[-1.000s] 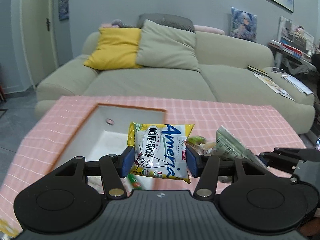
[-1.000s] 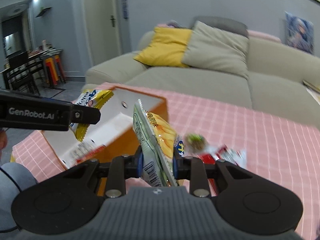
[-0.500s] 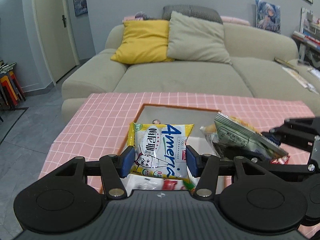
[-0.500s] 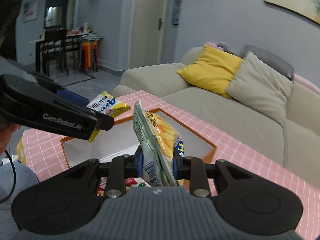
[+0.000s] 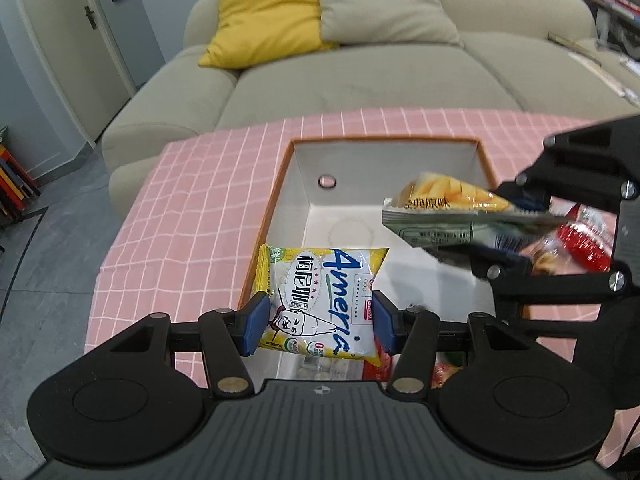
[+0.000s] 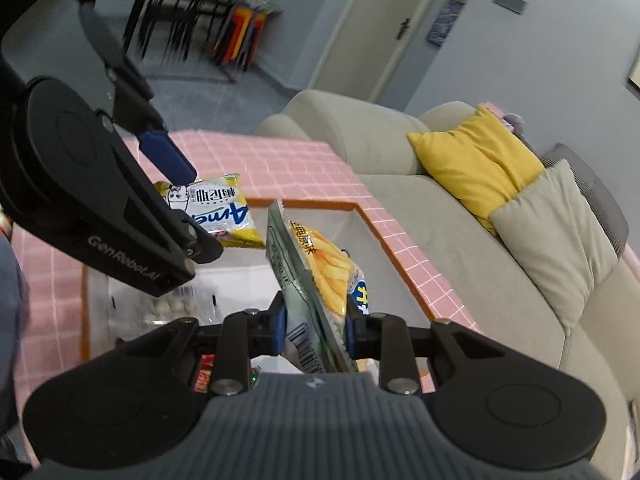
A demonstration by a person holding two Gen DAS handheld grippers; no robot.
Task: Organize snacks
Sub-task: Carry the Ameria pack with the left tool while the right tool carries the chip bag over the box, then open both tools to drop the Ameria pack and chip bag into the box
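An open box with white walls and an orange rim [image 5: 384,141] stands on the pink checked tablecloth [image 5: 192,216]. My left gripper [image 5: 318,326] is shut on a yellow and white snack packet [image 5: 320,300], which hangs flat over the box's near left part. My right gripper [image 6: 316,326] is shut on a green and yellow fries packet [image 6: 316,280], held edge-up above the box [image 6: 316,203]. In the left wrist view the right gripper [image 5: 516,226] reaches in from the right and holds the fries packet [image 5: 444,212] over the box's right side. The two packets are apart.
Other snacks lie in the box's near end, among them a packet of white balls [image 6: 172,304]. A red packet [image 5: 584,240] lies on the cloth right of the box. A beige sofa [image 5: 360,80] with a yellow cushion [image 5: 264,16] stands behind the table. The table's edge drops to the floor on the left.
Both grippers have moved over the box with their packets and now look down into it. The right gripper has rolled, so the fries packet has swung in over the box's right side.
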